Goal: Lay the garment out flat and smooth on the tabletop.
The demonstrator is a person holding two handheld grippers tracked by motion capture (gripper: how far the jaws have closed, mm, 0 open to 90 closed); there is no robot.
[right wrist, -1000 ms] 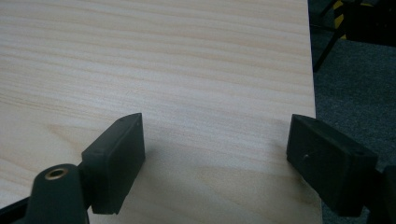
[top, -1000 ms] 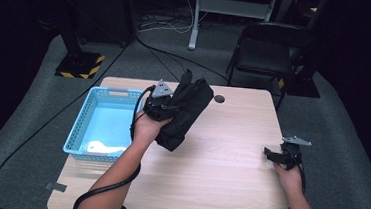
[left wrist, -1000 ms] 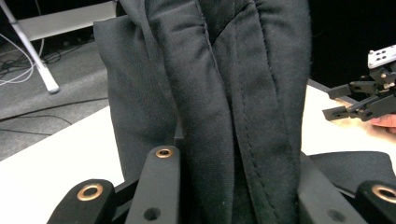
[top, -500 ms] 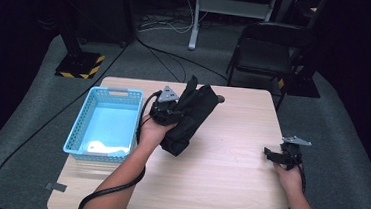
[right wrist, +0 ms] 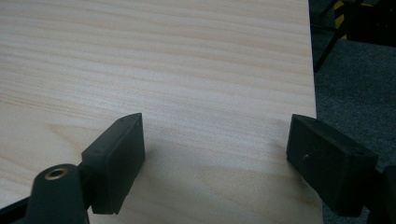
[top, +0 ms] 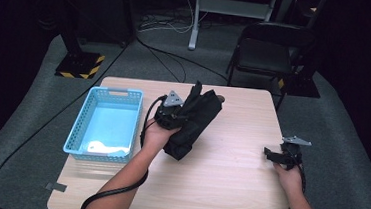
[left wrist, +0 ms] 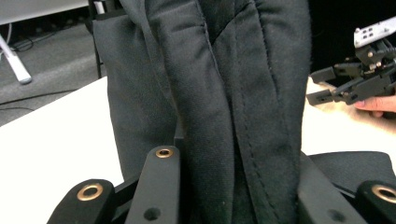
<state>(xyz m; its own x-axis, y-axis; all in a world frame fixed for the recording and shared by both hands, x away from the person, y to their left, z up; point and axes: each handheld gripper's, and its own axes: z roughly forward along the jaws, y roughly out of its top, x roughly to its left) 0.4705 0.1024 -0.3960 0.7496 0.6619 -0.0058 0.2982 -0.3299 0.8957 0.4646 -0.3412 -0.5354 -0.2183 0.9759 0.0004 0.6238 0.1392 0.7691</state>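
Black bag (top: 192, 120), unlabelled, clamped in left gripper (top: 175, 114) fingers.

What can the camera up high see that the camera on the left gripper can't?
High view alone: the blue basket at the table's left, the chair behind it, and the left gripper clamped on the black bag. Left gripper view alone: the bag's seams and folds up close, pinched between its jaws. Both: the bag, the table, and the right gripper, open and holding nothing.
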